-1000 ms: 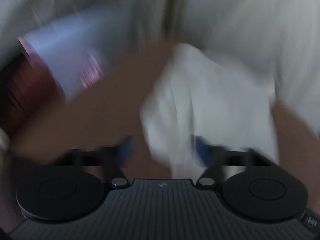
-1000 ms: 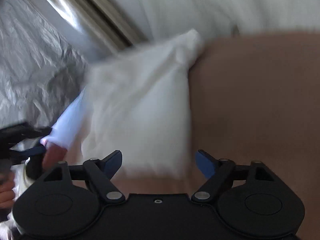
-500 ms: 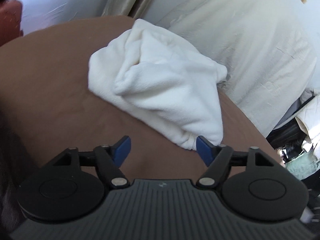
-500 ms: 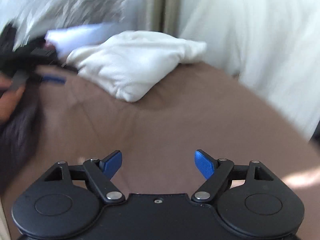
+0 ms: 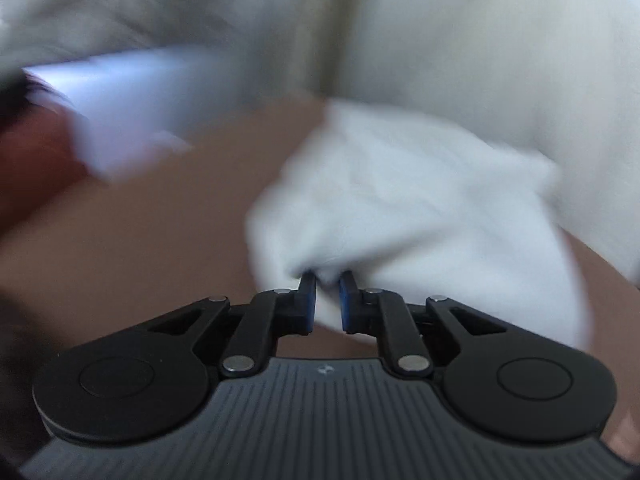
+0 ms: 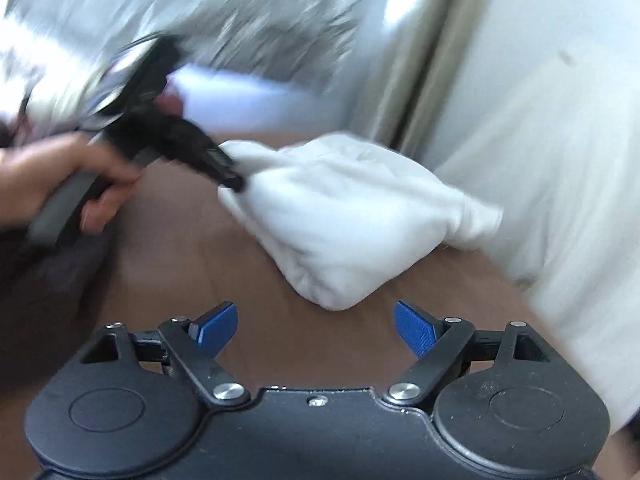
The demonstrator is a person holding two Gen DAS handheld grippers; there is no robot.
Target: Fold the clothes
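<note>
left claw (image 5: 327, 294): just clamped on white cloth (image 5: 420, 208) | right claw (image 6: 316, 326): apart, widened

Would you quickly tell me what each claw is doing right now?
Left claw: just closed, pinching the white garment.
Right claw: open, holding nothing.

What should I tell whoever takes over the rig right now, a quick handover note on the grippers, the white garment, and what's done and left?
Left gripper: jaws have just closed, shut on an edge of the white garment.
Right gripper: open, empty, jaws just widened a little, short of the garment's near corner.
Garment: a bunched heap on the brown surface, beside pale bedding.
Done: one edge gripped.
Left: probably grab a second edge with the right gripper, spread the garment flat, then fold.
</note>
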